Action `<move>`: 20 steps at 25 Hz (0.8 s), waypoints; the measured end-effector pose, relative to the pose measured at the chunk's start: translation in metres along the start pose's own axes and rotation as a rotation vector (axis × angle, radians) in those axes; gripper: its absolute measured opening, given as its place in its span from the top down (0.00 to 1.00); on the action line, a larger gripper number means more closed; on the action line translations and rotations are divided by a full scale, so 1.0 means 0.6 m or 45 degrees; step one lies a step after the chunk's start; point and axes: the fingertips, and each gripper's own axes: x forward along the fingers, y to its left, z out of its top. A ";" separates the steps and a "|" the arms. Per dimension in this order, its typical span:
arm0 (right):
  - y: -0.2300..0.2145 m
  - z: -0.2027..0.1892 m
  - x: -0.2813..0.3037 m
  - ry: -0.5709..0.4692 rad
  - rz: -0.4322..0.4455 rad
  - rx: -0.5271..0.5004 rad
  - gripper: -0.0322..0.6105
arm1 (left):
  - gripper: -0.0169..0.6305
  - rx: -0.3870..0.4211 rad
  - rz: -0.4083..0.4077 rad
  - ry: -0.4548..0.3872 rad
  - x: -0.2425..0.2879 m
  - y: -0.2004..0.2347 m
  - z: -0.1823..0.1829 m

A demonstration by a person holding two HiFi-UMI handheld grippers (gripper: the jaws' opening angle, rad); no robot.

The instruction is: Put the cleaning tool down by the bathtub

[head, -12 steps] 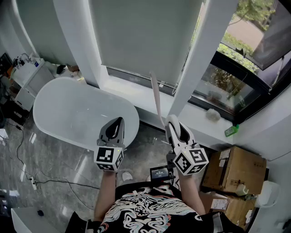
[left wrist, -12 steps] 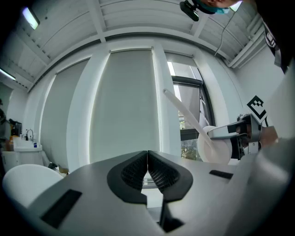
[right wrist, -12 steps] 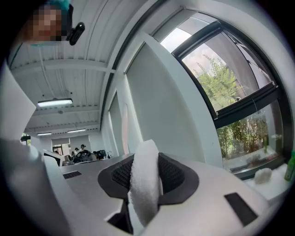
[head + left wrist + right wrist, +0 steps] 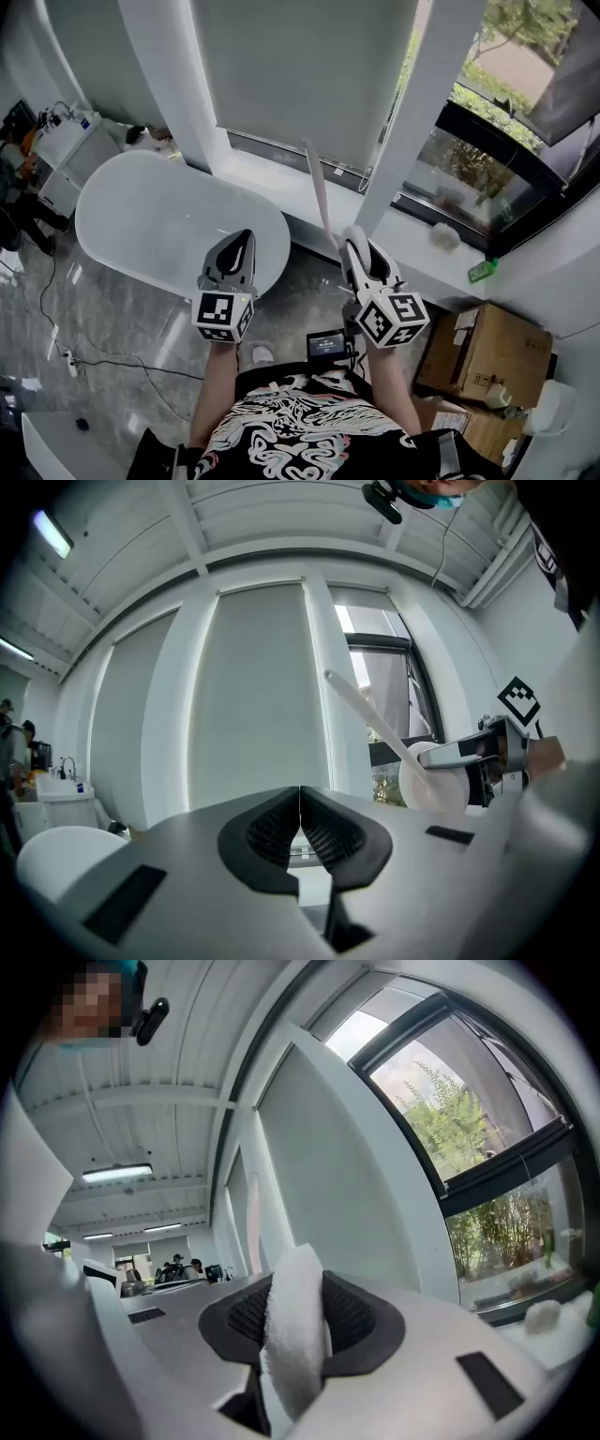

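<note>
- One white bathtub [image 4: 178, 220] lies at about 10 o'clock from the person. Grey floor [image 4: 131, 300] is bare along its near side, which looks like the likely set-down spot.
- A cable with a plug strip [image 4: 66, 358] trails over that floor at 9 o'clock, so it is best to keep clear of it.
- The left gripper [image 4: 246, 236] hovers over the tub's near end. Its jaws are pressed together with nothing between them.
- The cleaning tool [image 4: 319, 192] is held up in the air, not yet put down. Its long pale handle points up towards 12 o'clock, across the window ledge [image 4: 272, 178], and its white fleecy head [image 4: 295, 1326] sits at the bottom.
- The right gripper [image 4: 352, 242] carries the tool, its jaws pinching the fleecy head from both sides.
- Judged from this, the carry is in hand. The next move calls for swinging the right gripper down towards 10 o'clock, laying the tool beside the tub, then spreading the jaws.
- A white pillar [image 4: 403, 141] stands near the handle at 1 o'clock and could catch it as it tips.
- Cardboard boxes [image 4: 487, 352] crowd the floor at 4 o'clock, away from the tub.
</note>
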 end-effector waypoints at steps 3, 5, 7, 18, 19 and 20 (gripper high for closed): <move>-0.016 0.001 -0.005 0.001 -0.022 0.004 0.72 | 0.95 -0.006 0.012 -0.011 0.003 -0.004 0.005; -0.026 -0.002 -0.010 0.009 -0.028 -0.001 0.72 | 0.95 -0.007 0.017 -0.015 0.007 -0.008 0.004; -0.037 -0.004 -0.019 0.013 -0.023 0.021 0.72 | 0.95 -0.007 0.025 -0.019 0.010 -0.015 0.002; -0.064 0.000 -0.039 0.016 -0.008 0.006 0.72 | 0.95 -0.012 0.035 -0.051 0.018 -0.046 0.006; -0.065 0.001 -0.038 0.017 -0.010 0.004 0.72 | 0.95 -0.012 0.037 -0.052 0.020 -0.045 0.007; -0.068 0.002 -0.035 0.019 -0.011 0.002 0.72 | 0.95 -0.013 0.039 -0.053 0.024 -0.044 0.009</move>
